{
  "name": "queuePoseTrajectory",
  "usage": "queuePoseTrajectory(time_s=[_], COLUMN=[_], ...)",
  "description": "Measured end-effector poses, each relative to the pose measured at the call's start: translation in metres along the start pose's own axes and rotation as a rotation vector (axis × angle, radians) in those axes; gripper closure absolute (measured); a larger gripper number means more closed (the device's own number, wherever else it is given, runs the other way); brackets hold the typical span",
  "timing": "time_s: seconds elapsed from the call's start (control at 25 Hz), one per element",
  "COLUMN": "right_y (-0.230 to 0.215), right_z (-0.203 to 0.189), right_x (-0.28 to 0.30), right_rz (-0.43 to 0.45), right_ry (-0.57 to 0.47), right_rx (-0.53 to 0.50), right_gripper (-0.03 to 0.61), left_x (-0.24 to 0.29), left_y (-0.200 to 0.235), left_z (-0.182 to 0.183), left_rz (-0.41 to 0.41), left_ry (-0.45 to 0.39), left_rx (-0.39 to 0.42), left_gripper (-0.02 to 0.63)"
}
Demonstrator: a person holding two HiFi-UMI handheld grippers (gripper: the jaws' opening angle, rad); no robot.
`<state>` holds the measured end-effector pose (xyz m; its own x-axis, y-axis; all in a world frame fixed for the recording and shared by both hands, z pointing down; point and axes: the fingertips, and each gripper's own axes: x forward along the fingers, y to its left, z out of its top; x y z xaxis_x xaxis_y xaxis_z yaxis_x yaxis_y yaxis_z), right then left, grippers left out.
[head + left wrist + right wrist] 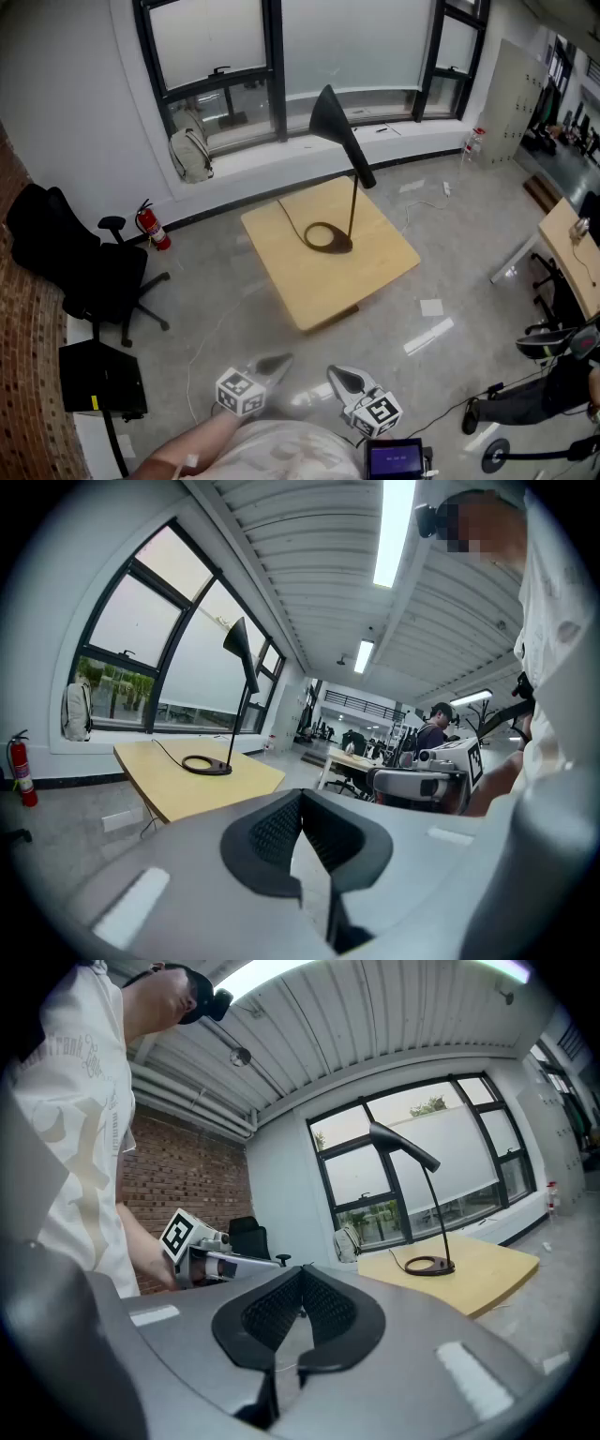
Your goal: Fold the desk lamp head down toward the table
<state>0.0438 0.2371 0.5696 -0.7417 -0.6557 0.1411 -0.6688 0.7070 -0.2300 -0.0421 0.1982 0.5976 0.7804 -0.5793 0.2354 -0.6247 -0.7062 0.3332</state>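
I'm holding both grippers low and close to my body, well short of the wooden table [281, 258] — the left gripper [279, 361] and the right gripper [336, 373] each have their jaws clenched together on nothing. The black desk lamp [339, 133] stands near the table's middle — stem upright, cone head raised high and slanted, neither gripper touching it.
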Motion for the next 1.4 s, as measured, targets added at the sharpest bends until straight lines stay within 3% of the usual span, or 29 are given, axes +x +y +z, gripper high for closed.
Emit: queuePoseTrajectory(time_s=[0.24, 1.08, 1.4], right_y=[-0.002, -0.004, -0.019], right_z=[0.001, -0.020, -0.009], right_x=[-0.006, -0.010, -0.001], right_rz=[-0.012, 0.008, 0.022], right_ry=[-0.043, 0.039, 0.040], right_rx=[0.027, 0.025, 0.010], right_gripper=[0.568, 0.568, 0.568], left_x=[0.001, -0.001, 0.014], left_y=[-0.007, -0.011, -0.006], left_z=[0.000, -0.016, 0.001], left_rz=[0.000, 0.045, 0.047], left_ry=[-0.002, 0.027, 0.021], left_rx=[0.012, -0.002, 0.012], left_gripper=[0.612, 0.612, 0.612])
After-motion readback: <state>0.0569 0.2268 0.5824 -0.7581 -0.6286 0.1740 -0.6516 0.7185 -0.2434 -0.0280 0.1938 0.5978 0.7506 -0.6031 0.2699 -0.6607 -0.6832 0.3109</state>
